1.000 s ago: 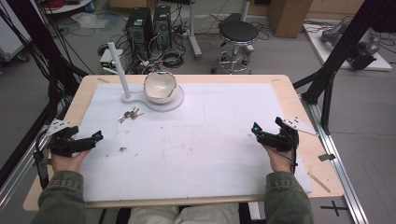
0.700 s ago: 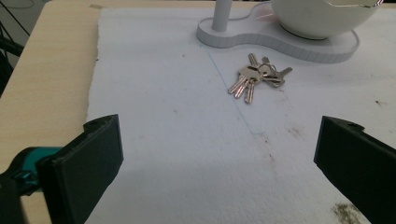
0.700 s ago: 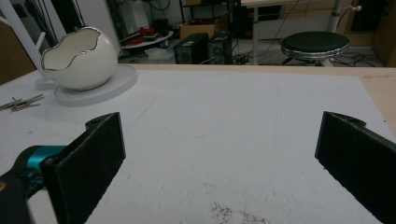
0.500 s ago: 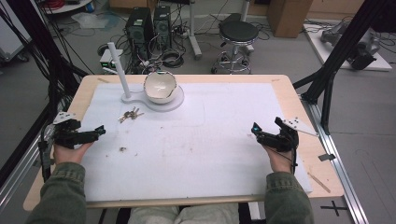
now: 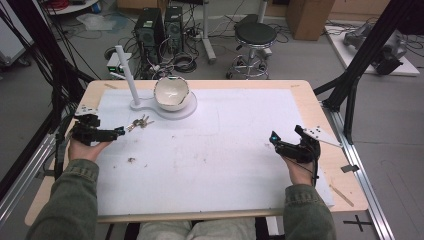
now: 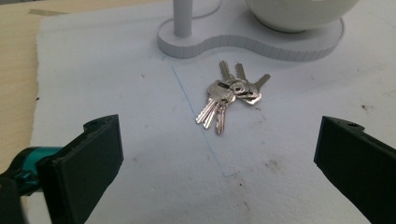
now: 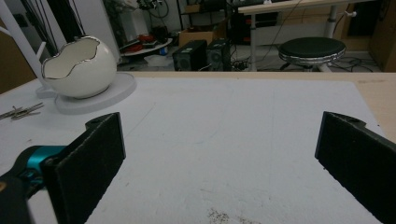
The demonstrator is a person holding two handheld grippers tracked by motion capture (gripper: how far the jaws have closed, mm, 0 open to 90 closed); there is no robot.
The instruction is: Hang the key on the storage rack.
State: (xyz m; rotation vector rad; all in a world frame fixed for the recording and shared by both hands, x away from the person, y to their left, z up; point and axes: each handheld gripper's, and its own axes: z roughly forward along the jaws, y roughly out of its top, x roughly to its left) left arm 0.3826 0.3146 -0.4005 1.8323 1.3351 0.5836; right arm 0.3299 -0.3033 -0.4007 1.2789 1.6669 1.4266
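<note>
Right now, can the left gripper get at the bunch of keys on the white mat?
Probably yes. The left gripper has its jaws open and points at the keys, which lie flat on the mat with nothing between; the stand base sits just behind them.

A bunch of keys (image 6: 231,95) lies flat on the white mat, just above the middle of the left gripper view. The keys are silver metal, joined at their heads by a small ring, and they fan out: two or three blades point down and to the left, three shorter ones point up and to the right. In the high view the bunch (image 5: 139,122) sits in the left half of the frame, slightly above mid-height. In the right gripper view it (image 7: 21,112) appears at the far left edge, thin and flat.
</note>
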